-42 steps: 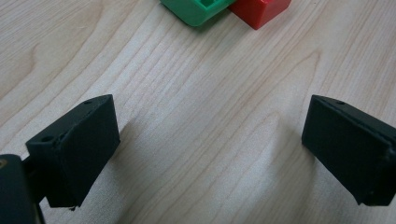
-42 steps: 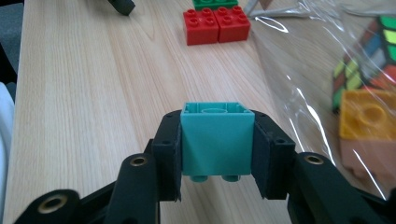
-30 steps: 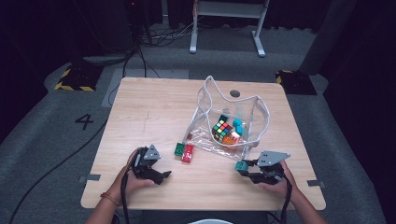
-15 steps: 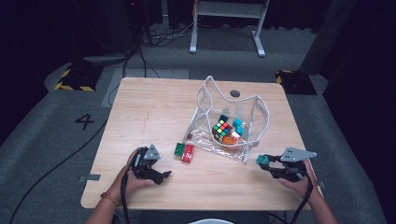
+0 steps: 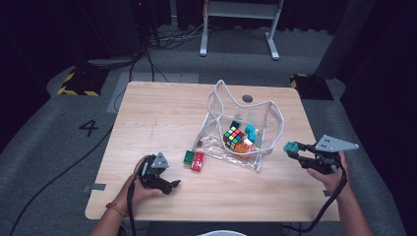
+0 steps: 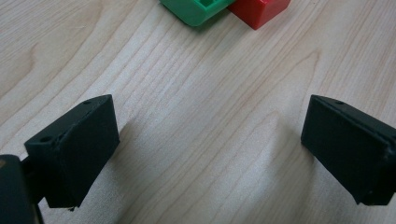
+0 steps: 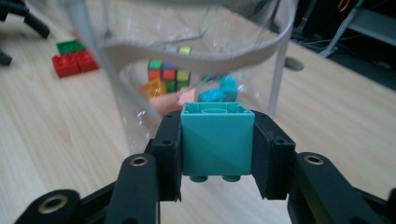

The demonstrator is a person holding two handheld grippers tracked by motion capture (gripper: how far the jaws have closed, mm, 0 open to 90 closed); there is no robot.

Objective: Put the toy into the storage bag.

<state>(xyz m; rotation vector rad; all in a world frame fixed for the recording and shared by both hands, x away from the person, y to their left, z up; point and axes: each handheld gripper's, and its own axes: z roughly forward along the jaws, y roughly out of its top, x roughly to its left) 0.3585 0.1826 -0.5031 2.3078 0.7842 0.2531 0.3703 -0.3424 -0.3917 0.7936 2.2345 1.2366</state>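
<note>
The right hand-held gripper [image 5: 296,152] clenches a teal block [image 7: 217,139] just beside the clear bag [image 5: 268,123] (toys already inside); judged next: lift over its rim; the left hand-held gripper [image 6: 210,144] rests released on the bench [image 5: 157,108].

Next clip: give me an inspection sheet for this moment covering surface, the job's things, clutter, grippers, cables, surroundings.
Surface: light wooden table, with a round hole near the far edge.
Job's things: teal block clamped in the right hand-held gripper, facing the clear bag; the bag stands open and holds a colour cube and small blocks.
Clutter: green block and red block side by side on the table left of the bag.
Grippers: left hand-held gripper low at the near edge, jaws open over bare wood.
Cables: one trails from each gripper; more lie on the floor beyond.
Surroundings: grey floor marked 4, white frame legs behind.
</note>
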